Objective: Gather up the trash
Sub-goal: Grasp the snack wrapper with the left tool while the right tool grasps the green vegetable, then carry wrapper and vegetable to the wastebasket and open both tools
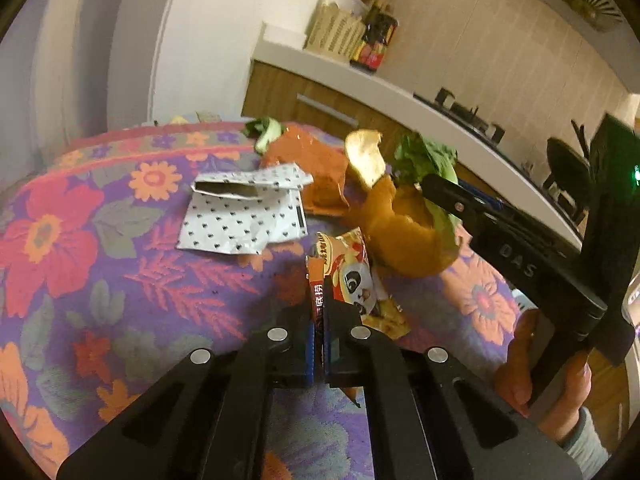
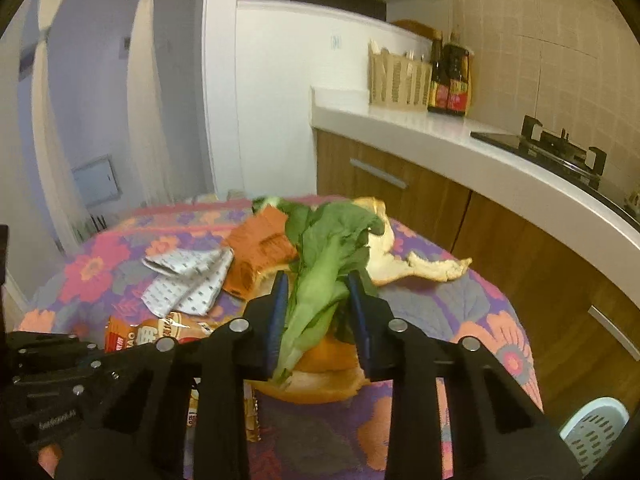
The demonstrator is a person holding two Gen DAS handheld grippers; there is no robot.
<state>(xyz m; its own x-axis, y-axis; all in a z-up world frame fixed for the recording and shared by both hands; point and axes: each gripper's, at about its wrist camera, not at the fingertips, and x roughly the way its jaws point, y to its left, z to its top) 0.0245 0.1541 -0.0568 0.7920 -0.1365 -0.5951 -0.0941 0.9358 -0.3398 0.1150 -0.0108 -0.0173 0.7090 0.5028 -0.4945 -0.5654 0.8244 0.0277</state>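
My left gripper (image 1: 322,300) is shut on the orange-red edge of a snack wrapper (image 1: 354,276) printed with a panda, which lies on the flowered tablecloth (image 1: 100,240). My right gripper (image 2: 317,278) is shut on a leafy green (image 2: 320,264); its blue pads press the stalk and leaves from both sides. The green rests on a curled orange peel (image 2: 320,384). In the left wrist view one of the right gripper's fingers (image 1: 452,200) reaches into the green (image 1: 424,156) above the peel (image 1: 404,236).
A white dotted packet (image 1: 240,216) and an orange bag (image 1: 316,164) lie behind the wrapper. A pale peel piece (image 2: 424,268) sits to the right. Counter and wooden cabinets (image 2: 440,200) run close along the table's right. A white basket (image 2: 592,432) stands low right. A hand (image 1: 560,392) holds the right gripper.
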